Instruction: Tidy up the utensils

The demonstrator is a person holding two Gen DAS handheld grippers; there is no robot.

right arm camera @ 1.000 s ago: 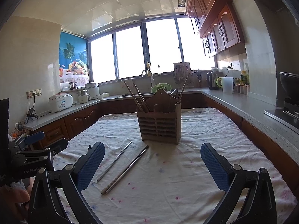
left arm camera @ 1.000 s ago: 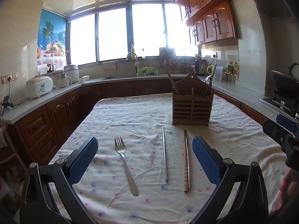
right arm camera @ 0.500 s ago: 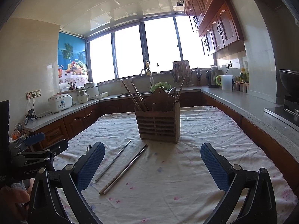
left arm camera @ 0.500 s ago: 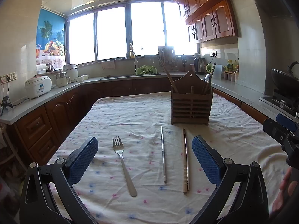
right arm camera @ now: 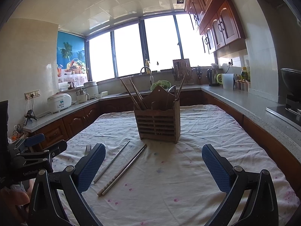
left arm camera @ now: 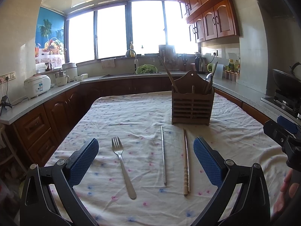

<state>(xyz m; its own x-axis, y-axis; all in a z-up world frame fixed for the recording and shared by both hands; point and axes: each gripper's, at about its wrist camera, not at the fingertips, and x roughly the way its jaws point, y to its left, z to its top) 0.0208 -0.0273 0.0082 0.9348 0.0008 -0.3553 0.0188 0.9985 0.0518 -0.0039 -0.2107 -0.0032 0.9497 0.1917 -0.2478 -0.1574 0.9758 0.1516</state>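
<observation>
On the cloth-covered tabletop (left arm camera: 131, 109) before the partly filled wooden holder (left arm camera: 191, 107), a fork (left arm camera: 122, 163), a metal chopstick (left arm camera: 163, 154) and a chopstick pair (left arm camera: 186, 160) await sorting, while left gripper (left arm camera: 145, 160) and right gripper (right arm camera: 153, 165) fingers gape wide, empty.

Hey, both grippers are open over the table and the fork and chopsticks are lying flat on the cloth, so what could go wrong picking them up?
1. The fork and the single metal chopstick lie flat on the wrinkled tablecloth; fingers may pinch cloth instead.
2. The paired chopsticks touch each other, so a grab may lift only one.
3. The wooden holder already has utensils leaning out; inserting more could knock them or tip it.
</observation>
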